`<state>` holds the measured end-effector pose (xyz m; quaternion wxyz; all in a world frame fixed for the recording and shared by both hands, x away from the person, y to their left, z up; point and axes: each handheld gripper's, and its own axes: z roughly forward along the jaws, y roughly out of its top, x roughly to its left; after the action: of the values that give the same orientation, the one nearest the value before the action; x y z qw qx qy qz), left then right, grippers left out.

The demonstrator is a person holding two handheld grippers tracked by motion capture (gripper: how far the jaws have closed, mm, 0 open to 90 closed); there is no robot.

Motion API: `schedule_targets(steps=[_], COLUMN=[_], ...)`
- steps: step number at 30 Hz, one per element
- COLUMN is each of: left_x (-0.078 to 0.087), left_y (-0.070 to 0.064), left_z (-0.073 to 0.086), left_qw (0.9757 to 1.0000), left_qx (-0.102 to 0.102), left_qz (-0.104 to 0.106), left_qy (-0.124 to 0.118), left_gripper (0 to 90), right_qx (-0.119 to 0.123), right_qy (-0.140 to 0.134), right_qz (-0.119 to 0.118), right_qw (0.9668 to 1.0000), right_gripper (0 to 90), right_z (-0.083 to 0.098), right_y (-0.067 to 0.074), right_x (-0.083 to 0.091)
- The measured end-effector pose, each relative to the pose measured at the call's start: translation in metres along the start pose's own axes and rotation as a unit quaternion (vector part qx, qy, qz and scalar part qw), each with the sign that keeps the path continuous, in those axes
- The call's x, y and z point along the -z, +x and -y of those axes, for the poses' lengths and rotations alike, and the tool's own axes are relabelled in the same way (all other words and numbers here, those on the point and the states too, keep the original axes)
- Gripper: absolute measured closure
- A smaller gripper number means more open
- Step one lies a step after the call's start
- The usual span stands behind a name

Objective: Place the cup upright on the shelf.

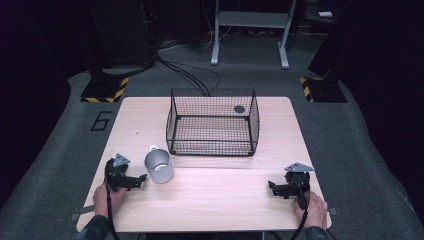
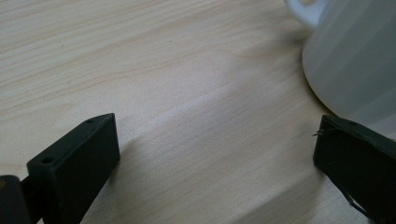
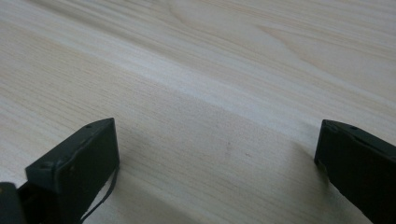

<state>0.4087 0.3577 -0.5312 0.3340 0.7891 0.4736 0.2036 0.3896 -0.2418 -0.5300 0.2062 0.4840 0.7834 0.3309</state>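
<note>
Jaws on your left gripper stand wide, holding nothing; the mug sits just beside it at 1 o'clock. Your right gripper is equally spread and empty. Bare surface lies between them; basket at 12.

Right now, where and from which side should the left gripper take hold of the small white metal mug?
Probably the white metal mug's side wall, approached from the left gripper's own side: it stands upright just ahead of the open jaws, with its handle turned away toward the black wire basket, leaving the near wall free.
</note>
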Motion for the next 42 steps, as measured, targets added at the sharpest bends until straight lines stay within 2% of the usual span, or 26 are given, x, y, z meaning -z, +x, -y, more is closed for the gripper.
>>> schedule_targets(steps=[8,9,11,14,15,18,19,22,23,24,25,28,30,31,33,35,38,39,42], left_x=[0.000,0.001,0.002,0.004,0.006,0.007,0.010,0.014,0.019,0.019,0.028,0.038,0.042,0.050,0.052,0.063,0.068,0.072,0.079], left_y=[0.000,-0.002,-0.003,-0.002,-0.001,0.000,0.001,0.003,0.003,0.003,0.004,0.001,0.001,-0.002,-0.003,-0.010,-0.015,-0.019,-0.028], left_z=[0.000,0.001,0.001,0.005,0.005,0.007,0.008,0.010,0.012,0.012,0.011,0.008,0.006,0.002,0.001,-0.008,-0.015,-0.021,-0.032], left_qw=[1.0000,0.9999,0.9998,0.9998,0.9999,0.9998,0.9997,0.9996,0.9992,0.9992,0.9991,0.9981,0.9982,0.9976,0.9974,0.9953,0.9942,0.9927,0.9908], left_qx=[0.002,0.010,0.014,0.012,0.012,0.018,0.025,0.027,0.033,0.033,0.030,0.033,0.028,0.022,0.019,0.011,0.004,-0.005,-0.027], left_qz=[-0.002,-0.011,-0.013,-0.014,-0.012,-0.010,-0.003,0.004,0.006,0.006,0.008,0.012,0.016,0.020,0.023,0.036,0.042,0.048,0.057], left_qy=[0.000,0.002,0.003,-0.005,0.001,-0.002,-0.006,-0.009,-0.022,-0.022,-0.029,-0.050,-0.051,-0.062,-0.066,-0.089,-0.099,-0.110,-0.120], left_gripper=[0.1,0.0,0.1,0.1,0.1,0.0,0.0,0.0,0.0,0.0,0.0,0.0,0.0,0.0,0.0,0.0,0.0,0.0,0.0], right_qx=[0.010,0.010,0.010,0.016,0.012,0.012,0.011,0.012,0.010,0.010,0.010,0.010,0.010,0.010,0.010,0.011,0.012,0.012,0.016], right_qy=[0.003,0.003,0.005,0.001,0.001,0.000,0.001,-0.001,0.003,0.003,0.003,0.003,0.003,0.003,0.003,-0.001,-0.001,-0.001,0.000], right_qz=[-0.015,-0.015,-0.016,-0.018,-0.017,-0.017,-0.017,-0.015,-0.014,-0.014,-0.014,-0.014,-0.014,-0.015,-0.015,-0.015,-0.016,-0.017,-0.018], right_qw=[0.9998,0.9998,0.9998,0.9997,0.9998,0.9998,0.9998,0.9998,0.9998,0.9998,0.9998,0.9998,0.9998,0.9998,0.9998,0.9998,0.9998,0.9998,0.9997], right_gripper=[0.0,0.0,0.0,0.0,0.0,0.0,0.0,0.0,0.0,0.0,0.0,0.0,0.0,0.0,0.0,0.0,0.0,0.0,0.0], right_z=[0.001,0.001,0.001,0.002,0.002,0.002,0.002,0.002,0.002,0.002,0.002,0.002,0.002,0.002,0.002,0.003,0.003,0.003,0.003], right_y=[-0.004,-0.004,-0.004,-0.007,-0.006,-0.007,-0.006,-0.007,-0.006,-0.006,-0.006,-0.006,-0.006,-0.006,-0.006,-0.007,-0.007,-0.007,-0.008], right_x=[0.001,0.001,0.002,0.002,0.002,0.002,0.002,0.002,0.003,0.003,0.003,0.003,0.003,0.003,0.003,0.003,0.003,0.003,0.003])
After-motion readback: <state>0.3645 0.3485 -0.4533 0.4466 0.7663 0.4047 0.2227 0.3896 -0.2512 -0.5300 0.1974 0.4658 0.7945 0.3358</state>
